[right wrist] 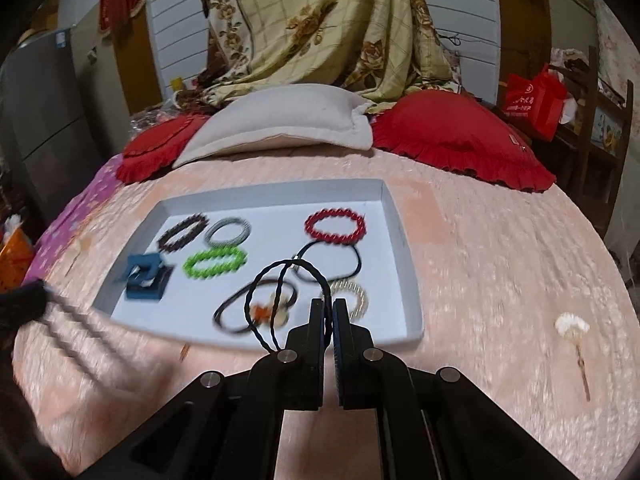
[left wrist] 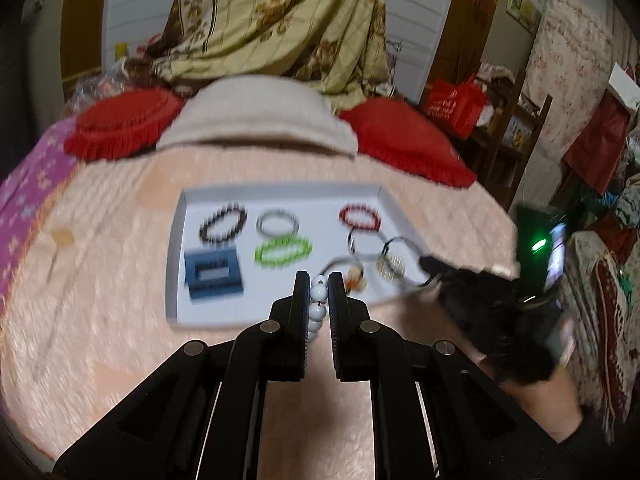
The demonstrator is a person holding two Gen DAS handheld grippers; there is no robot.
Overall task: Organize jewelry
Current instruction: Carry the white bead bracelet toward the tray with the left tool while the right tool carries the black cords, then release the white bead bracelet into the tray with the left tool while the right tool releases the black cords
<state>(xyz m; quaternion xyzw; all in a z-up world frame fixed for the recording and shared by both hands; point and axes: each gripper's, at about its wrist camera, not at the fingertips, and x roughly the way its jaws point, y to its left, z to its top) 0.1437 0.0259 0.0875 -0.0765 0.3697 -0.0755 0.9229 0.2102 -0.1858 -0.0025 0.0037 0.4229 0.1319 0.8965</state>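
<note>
Peach bed [right wrist: 480, 264] fills mid-frame, wide bare cover right and below. White tray [right wrist: 404, 248] centre, walls low, bracelets crowd its middle, near rim close to both grippers. Left gripper [left wrist: 319, 280] fingers clamped on white bead bracelet [left wrist: 319, 292]. Right gripper [right wrist: 329, 305] fingers pinched on black twisted cord [right wrist: 266, 280], loop over tray's lower centre.

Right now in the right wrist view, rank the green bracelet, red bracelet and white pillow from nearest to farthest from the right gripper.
1. Green bracelet, in the tray, up and left of the right gripper.
2. Red bracelet, farther back in the tray, right side.
3. White pillow, beyond the tray, at the head of the bed.
</note>
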